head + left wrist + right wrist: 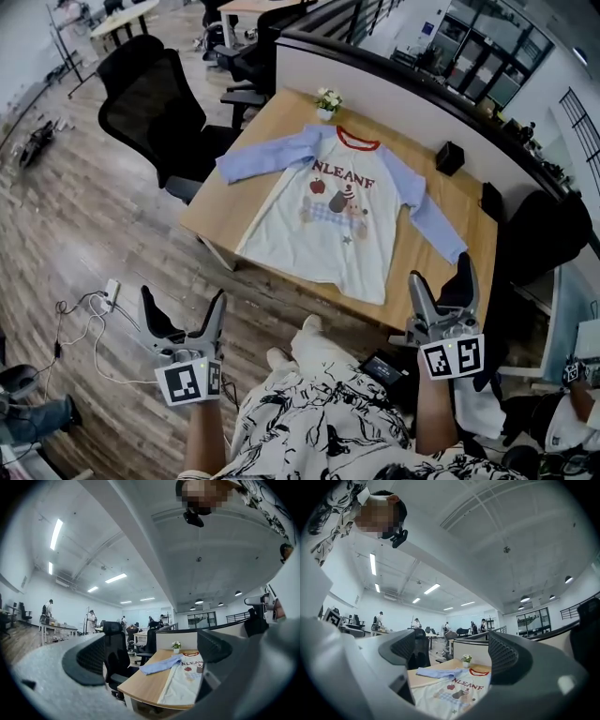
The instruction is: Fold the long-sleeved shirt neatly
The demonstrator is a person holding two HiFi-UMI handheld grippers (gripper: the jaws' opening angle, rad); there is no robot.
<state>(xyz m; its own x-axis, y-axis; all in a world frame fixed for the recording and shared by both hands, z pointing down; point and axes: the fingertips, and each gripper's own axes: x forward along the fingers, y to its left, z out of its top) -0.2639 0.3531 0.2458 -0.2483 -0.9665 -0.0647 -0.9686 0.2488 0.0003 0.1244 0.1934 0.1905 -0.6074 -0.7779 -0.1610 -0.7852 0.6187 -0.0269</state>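
A white long-sleeved shirt [328,216] with blue sleeves, a red collar and a printed front lies spread flat on the wooden table [262,141], sleeves out to both sides. It also shows in the left gripper view [185,679] and the right gripper view [452,691]. My left gripper [183,314] hangs open over the floor, short of the table's near left corner. My right gripper [441,286] is open too, held just off the table's near right edge. Neither touches the shirt.
A small potted plant [327,101] stands at the table's far edge above the collar. A black box [449,157] sits at the far right. Black office chairs [155,108] stand left of the table. Cables and a power strip [98,305] lie on the floor.
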